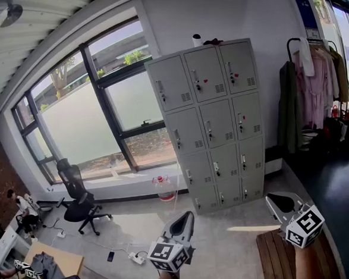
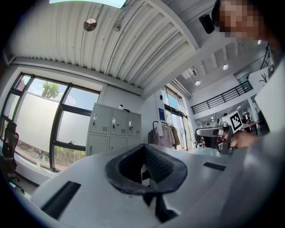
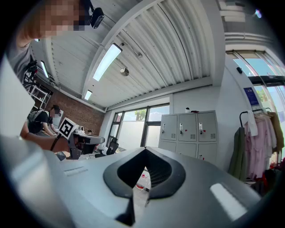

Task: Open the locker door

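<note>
Left claw [image 1: 187, 215] and right claw [image 1: 273, 199] clenched empty; only head view shows whole locker [image 1: 212, 124]

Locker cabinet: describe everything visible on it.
The locker cabinet looks like light grey metal, three columns by four rows, all twelve doors shut. Each door has a small latch handle and vent slots. It stands upright on the floor against the white wall, right of the window. A white container and a dark item sit on top.
</note>
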A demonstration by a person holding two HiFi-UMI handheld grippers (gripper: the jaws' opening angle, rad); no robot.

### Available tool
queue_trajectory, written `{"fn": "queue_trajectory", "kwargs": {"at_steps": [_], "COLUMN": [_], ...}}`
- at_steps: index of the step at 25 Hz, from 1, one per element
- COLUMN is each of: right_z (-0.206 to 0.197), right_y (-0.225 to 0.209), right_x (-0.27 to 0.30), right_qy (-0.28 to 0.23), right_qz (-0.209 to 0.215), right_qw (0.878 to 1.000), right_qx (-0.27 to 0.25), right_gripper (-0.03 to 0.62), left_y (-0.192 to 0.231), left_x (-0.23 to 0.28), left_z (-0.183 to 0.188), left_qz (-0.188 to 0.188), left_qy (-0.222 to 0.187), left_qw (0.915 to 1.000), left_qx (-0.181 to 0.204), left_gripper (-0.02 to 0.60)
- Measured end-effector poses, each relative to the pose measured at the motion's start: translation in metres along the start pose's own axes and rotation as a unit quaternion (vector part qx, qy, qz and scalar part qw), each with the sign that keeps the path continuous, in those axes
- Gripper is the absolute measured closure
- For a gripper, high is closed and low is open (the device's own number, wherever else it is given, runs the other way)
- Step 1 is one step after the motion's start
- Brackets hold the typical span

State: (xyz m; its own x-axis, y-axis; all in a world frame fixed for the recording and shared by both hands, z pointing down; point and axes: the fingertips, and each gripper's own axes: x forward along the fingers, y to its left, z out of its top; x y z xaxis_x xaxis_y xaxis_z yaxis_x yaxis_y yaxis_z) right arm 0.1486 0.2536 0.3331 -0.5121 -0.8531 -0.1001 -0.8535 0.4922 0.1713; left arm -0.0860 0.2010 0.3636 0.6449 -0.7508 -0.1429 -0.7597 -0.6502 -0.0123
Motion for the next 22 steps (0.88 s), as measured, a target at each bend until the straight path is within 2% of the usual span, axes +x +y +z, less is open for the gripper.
{"fn": "queue_trajectory", "kwargs": {"at_steps": [13,22], "right_z": [-0.001,0.008], "right_y": [0.001,0.010], "right_x": [0.005,0.016], "right_qy": [-0.001,-0.022], "right_qz": [-0.004,-0.003], "right_qw": [1.000,1.000], "right_qx": [-0.006,0.017], "right_gripper": [0.600,0.599], "left_y": [0.004,0.014], "left_x": [0.000,-0.004], "left_z": [-0.003,0.001], "left_qz": [-0.002,-0.009], "left_qy": [0.002,0.001], "left_qw": [1.0000,1.0000], "left_qx": [-0.001,0.000], "left_gripper": [0.575,0.575]}}
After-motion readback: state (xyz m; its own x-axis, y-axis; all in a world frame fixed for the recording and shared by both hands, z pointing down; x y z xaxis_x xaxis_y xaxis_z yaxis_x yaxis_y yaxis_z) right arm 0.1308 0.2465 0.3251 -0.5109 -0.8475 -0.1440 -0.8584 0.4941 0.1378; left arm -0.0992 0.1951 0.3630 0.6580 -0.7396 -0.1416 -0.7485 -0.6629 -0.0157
